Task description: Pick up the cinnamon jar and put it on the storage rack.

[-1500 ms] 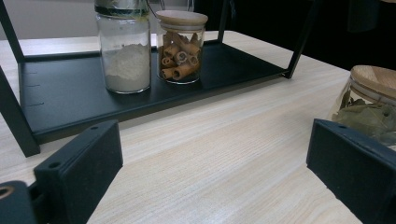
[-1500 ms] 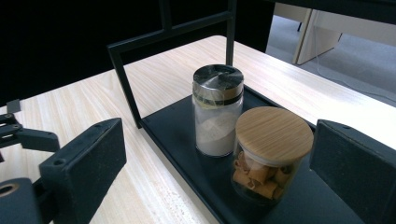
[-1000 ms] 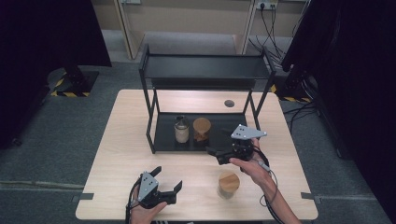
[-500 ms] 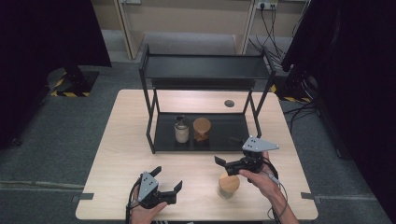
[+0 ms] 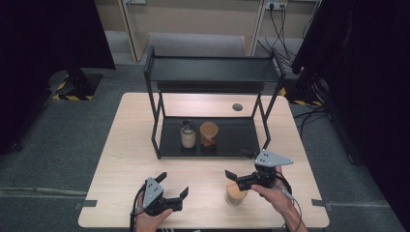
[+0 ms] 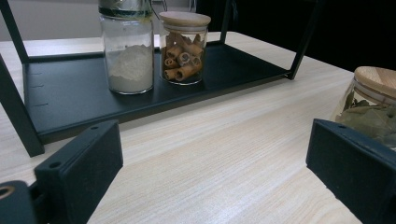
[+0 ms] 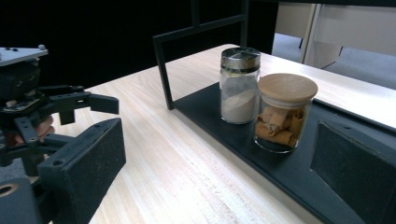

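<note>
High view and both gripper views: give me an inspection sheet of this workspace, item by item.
Surface: light wooden table, small round hole near the far edge.
Job's things: bay-leaf jar with wooden lid stands on the table near the front; black rack holds a powder jar and a cinnamon jar side by side on its bottom shelf.
Clutter: nothing seen.
Grippers: left tongs open, apart from the jars; right tongs open above the bay-leaf jar, not gripping.
Cables: one trails from each gripper; more hang at the back wall.
Surroundings: grey floor, dark curtains.
</note>
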`<state>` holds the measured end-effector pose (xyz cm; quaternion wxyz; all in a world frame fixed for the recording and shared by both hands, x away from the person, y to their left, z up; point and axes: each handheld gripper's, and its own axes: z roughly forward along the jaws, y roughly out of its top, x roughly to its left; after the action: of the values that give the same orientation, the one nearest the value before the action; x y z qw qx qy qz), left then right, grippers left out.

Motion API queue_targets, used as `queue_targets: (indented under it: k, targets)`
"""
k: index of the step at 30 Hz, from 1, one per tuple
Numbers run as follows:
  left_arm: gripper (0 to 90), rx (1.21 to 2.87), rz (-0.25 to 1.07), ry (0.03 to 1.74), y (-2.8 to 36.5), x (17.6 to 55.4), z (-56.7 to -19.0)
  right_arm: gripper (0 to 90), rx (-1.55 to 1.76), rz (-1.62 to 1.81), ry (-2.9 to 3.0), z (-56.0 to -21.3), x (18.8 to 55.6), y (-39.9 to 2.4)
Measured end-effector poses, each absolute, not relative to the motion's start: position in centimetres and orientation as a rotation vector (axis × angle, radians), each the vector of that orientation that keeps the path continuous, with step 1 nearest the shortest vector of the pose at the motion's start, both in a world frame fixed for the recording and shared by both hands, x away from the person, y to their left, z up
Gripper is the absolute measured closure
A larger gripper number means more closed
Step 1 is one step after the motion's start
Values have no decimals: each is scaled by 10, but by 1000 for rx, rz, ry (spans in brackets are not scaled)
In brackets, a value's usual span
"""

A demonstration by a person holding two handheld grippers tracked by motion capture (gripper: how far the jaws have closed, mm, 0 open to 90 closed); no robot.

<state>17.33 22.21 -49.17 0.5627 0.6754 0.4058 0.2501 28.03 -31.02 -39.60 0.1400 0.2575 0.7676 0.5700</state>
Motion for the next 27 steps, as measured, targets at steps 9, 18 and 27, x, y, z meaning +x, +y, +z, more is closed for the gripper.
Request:
queue_targets:
  k: [9, 18, 27]
  targets:
    - [29, 1593, 585, 953, 221, 174, -492, 38, 752, 1659, 2213, -402, 268, -317]
    - [29, 1592, 583, 957, 221, 174, -492, 38, 767, 1655, 2216, -411, 253, -326]
    - [29, 1592, 583, 960, 221, 174, -492, 38, 765, 1650, 2211, -418, 239, -327]
